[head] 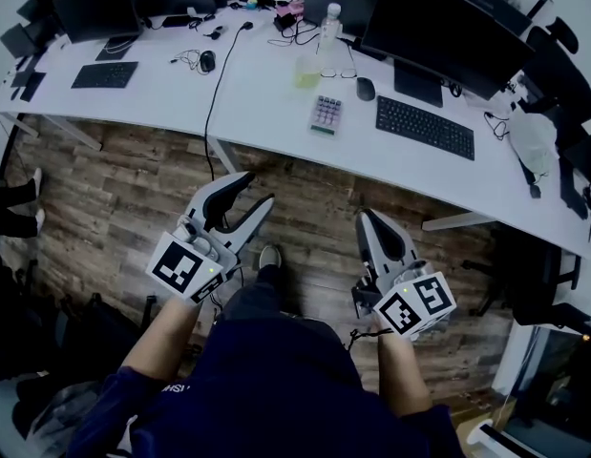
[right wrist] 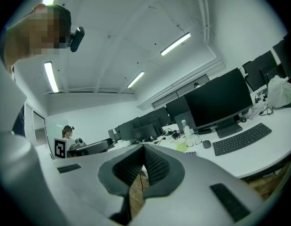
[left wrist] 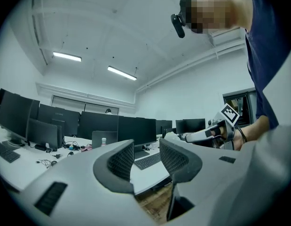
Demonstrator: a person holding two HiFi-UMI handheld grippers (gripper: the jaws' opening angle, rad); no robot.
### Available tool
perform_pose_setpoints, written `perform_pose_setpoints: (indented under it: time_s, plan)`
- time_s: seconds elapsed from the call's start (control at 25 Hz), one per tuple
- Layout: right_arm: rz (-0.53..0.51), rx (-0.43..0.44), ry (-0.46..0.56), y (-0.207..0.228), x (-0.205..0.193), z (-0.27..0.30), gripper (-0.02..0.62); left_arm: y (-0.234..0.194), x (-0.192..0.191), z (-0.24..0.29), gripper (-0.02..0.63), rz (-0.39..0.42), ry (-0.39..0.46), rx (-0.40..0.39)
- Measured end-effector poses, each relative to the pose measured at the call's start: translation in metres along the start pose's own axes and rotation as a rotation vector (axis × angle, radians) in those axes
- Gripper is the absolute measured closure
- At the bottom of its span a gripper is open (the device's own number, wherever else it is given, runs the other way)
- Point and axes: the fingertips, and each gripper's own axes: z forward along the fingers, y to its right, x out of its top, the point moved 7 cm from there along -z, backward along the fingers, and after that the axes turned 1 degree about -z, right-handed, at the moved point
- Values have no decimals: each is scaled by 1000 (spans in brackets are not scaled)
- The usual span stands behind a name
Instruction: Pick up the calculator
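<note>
The calculator (head: 326, 114) lies flat on the white desk (head: 266, 93), well ahead of me, left of a keyboard (head: 425, 128). It looks light, rigid and slick, so I'd pinch its long edges. My left gripper (head: 257, 189) gapes empty; my right gripper (head: 365, 218) is closed on nothing.

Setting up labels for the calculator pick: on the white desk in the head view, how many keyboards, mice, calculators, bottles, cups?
Keyboards: 2 (the other at far left)
Mice: 2 (the other left of the cable)
Calculator: 1
Bottle: 1
Yellow-green cup: 1
Total: 7
</note>
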Motion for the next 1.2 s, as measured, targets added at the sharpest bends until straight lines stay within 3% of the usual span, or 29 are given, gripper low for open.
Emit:
perform_pose_setpoints:
  time_s: [0.64,1.2]
  plan:
    - [0,-62,-11,19,23,92,591,-97,3,51,422,-25,-5,-70]
    - [-9,-89,12,32,40,122,591,-126,9,79,422,0,-8,-111]
